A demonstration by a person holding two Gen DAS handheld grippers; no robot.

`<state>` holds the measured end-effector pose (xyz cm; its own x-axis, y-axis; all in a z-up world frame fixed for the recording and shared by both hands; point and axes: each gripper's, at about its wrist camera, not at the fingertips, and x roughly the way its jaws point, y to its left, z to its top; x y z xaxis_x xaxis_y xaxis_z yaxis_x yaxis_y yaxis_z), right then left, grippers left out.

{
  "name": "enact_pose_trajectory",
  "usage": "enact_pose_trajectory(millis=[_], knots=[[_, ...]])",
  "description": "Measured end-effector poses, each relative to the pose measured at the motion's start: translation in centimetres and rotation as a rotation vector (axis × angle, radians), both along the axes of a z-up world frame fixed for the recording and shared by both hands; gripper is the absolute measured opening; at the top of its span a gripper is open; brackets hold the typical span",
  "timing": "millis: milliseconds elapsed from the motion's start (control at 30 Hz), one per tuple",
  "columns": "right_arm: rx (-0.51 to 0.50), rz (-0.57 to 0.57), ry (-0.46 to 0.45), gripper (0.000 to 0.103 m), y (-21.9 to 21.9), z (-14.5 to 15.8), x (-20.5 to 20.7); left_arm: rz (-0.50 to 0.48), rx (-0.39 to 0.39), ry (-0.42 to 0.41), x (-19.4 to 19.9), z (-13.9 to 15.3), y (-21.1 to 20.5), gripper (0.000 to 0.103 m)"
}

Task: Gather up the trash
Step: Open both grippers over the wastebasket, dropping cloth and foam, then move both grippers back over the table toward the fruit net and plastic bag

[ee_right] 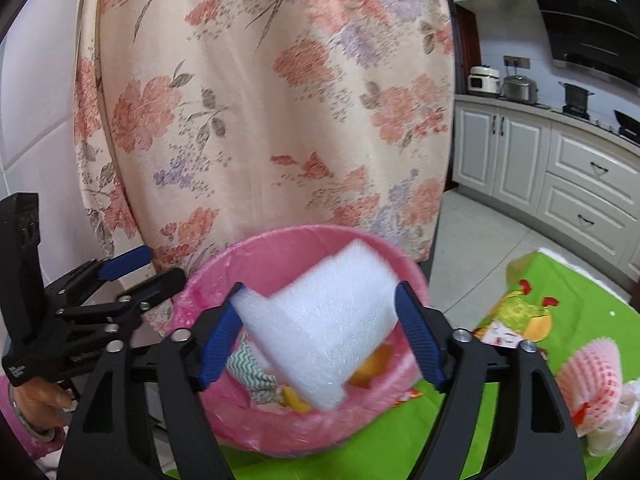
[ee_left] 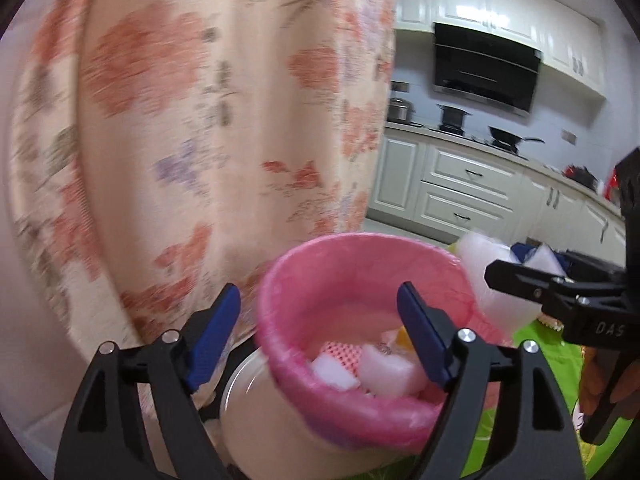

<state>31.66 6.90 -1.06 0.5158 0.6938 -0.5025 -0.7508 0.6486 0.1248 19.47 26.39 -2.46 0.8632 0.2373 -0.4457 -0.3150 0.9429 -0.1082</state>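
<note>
Right tool [ee_right: 320,340] grips the white foam sheet [ee_right: 320,332] right over the pink-lined bin [ee_right: 224,276], ready to drop; left tool [ee_left: 320,340], wide and empty, waits beside.

1. Both views bright, even daylight; no hard shadows.
2. Left wrist view: heavy motion blur on floral curtain [ee_left: 208,120], streaked; kitchen cabinets [ee_left: 460,176] sharper.
3. Right wrist view: curtain crisp, white foam sheet [ee_right: 320,332] smeared by motion at edges.
4. Glare on range hood [ee_left: 486,66] and upper cabinet doors.
5. Fisheye bends straight lines; dark vignette at corners in both.
</note>
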Motion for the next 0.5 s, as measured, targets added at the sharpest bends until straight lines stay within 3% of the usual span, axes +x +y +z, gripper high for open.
enact_pose_trajectory(millis=[267, 500], knots=[[0.017, 0.002, 0.007, 0.082, -0.3, 0.0, -1.3, 0.057, -0.009, 0.036, -3.9, -0.6, 0.3, 0.09], [0.029, -0.092, 0.023, 0.082, -5.0, -0.3, -2.9, -0.003, -0.009, 0.027, -4.0, -0.5, -3.5, 0.097]])
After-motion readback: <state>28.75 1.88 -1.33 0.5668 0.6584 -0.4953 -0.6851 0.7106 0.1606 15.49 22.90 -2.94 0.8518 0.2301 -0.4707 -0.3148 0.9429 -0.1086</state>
